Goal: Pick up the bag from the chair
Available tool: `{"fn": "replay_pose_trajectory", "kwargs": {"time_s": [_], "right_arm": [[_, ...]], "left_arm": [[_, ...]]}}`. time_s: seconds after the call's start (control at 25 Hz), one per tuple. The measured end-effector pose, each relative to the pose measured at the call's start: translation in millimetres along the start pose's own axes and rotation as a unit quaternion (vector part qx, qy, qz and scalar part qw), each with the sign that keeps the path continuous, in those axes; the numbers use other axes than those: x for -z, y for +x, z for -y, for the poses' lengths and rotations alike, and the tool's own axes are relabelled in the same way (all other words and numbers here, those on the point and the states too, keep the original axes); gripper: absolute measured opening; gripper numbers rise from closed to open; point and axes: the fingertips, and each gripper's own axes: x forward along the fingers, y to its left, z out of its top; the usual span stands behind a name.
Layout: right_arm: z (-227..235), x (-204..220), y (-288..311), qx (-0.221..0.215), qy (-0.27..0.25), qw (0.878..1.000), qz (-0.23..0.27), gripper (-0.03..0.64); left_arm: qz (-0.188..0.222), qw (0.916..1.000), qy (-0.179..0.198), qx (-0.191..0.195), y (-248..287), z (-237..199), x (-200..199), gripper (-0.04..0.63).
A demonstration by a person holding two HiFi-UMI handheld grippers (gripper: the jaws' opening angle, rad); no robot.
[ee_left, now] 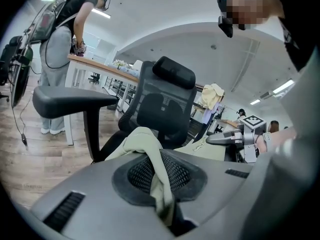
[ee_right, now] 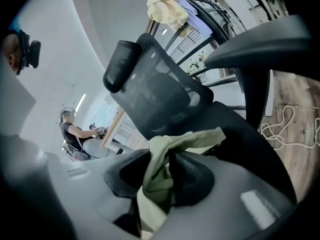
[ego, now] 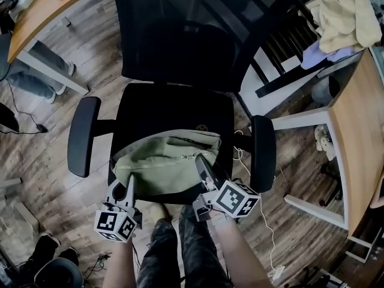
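Note:
An olive-green cloth bag [ego: 165,164] lies on the seat of a black office chair [ego: 180,110]. My left gripper [ego: 129,189] is shut on the bag's left near edge; in the left gripper view the green fabric [ee_left: 159,179] is pinched between the dark pads. My right gripper [ego: 203,171] is shut on the bag's right near edge, and the right gripper view shows bunched green fabric [ee_right: 157,184] clamped between its pads. The bag's zipper runs along its top edge.
The chair's armrests [ego: 82,135] [ego: 262,152] flank the bag. A wooden desk [ego: 360,131] stands at the right, with cloths [ego: 345,17] piled on a rack behind. A white cable [ego: 264,221] lies on the wood floor. Another person stands by a far desk [ee_left: 60,39].

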Motion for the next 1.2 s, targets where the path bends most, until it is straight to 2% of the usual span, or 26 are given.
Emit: {"fn": "replay_pose_trajectory", "kwargs": {"time_s": [0.2,0.4,0.56,1.2], "right_arm": [[-18.5,-9.9,-7.9,-0.032,-0.023,0.999,0.017,0.084],[-41.6,-23.3,-16.4,-0.059,-0.051,0.996,0.031,0.072],[-54.7,-29.8,-23.0,-0.073,-0.043,0.996,0.029,0.069],[-125.1,-73.3,-59.6,-0.111,-0.100,0.987,0.055,0.066]], "left_arm": [[0.015,0.9997,-0.017,0.012,-1.4,9.8,-18.4,0.015],[0.028,0.9991,-0.028,0.016,-1.8,17.6,-37.1,0.014],[0.035,0.9987,-0.033,0.017,-2.0,19.8,-51.9,0.012],[0.053,0.9977,0.026,0.033,-16.9,48.4,-132.5,0.012]]}}
